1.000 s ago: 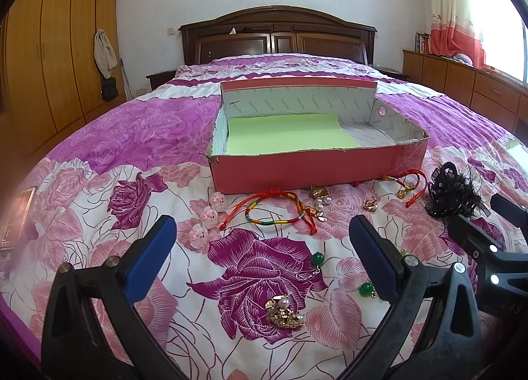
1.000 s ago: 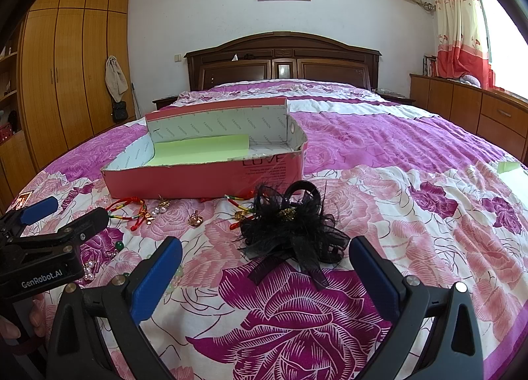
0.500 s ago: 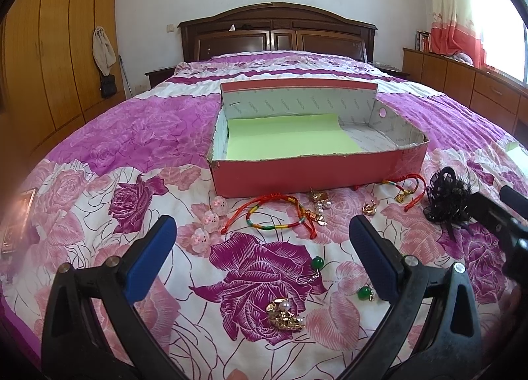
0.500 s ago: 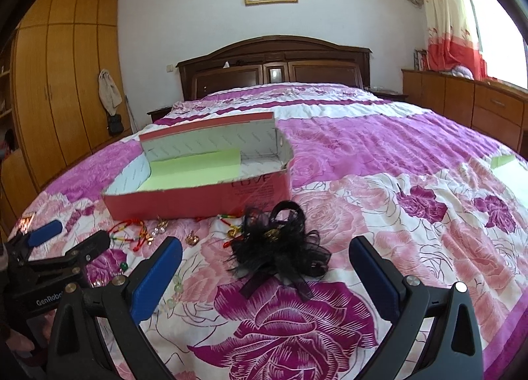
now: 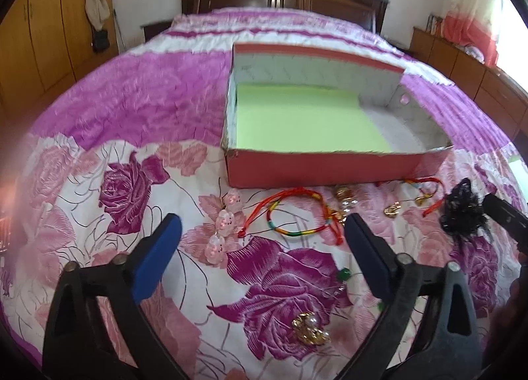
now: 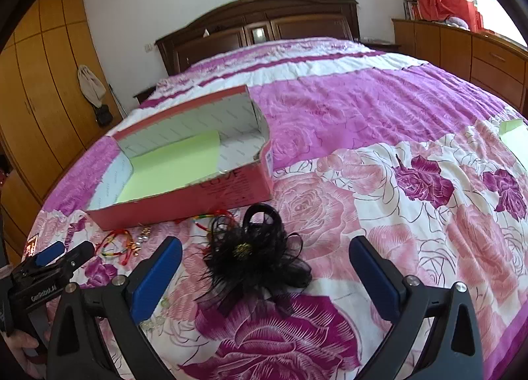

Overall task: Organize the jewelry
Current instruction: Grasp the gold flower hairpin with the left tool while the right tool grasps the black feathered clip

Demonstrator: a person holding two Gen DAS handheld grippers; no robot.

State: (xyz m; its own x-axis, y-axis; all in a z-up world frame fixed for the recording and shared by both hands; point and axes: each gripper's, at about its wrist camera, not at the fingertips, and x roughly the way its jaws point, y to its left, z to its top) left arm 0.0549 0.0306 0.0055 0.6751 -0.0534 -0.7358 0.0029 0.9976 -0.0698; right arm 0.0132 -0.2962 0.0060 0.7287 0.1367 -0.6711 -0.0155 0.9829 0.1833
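- Jewelry lies scattered on the floral bedspread (image 5: pixel 132 109) in front of the red box (image 5: pixel 316 172), none of it inside the box
- Left hand-held gripper (image 5: pixel 262 241): blue-padded fingers spread wide apart, holding nothing, poised above the bedspread
- Nearest in the left wrist view, a gold and pearl brooch (image 5: pixel 310 328) rests on a purple rose print, with a green bead (image 5: pixel 345 274) just beyond it
- Between the left fingertips, farther on, lie 3 pink translucent charms (image 5: pixel 222 226) in a row and a red and rainbow cord bracelet (image 5: pixel 290 215)
- Small gold pieces (image 5: pixel 392 208) and a 2nd red cord bracelet (image 5: pixel 425 187) lie close to the box front, to the right
- Right hand-held gripper (image 6: pixel 265 266): fingers wide apart, empty, framing the black feathered hair clip (image 6: pixel 257 251) that lies on the bedspread
- The open box holds only a green paper sheet (image 5: pixel 303 122) on its floor
- Beyond stand the wooden headboard (image 6: pixel 260 25) and wardrobe (image 6: pixel 36 83)
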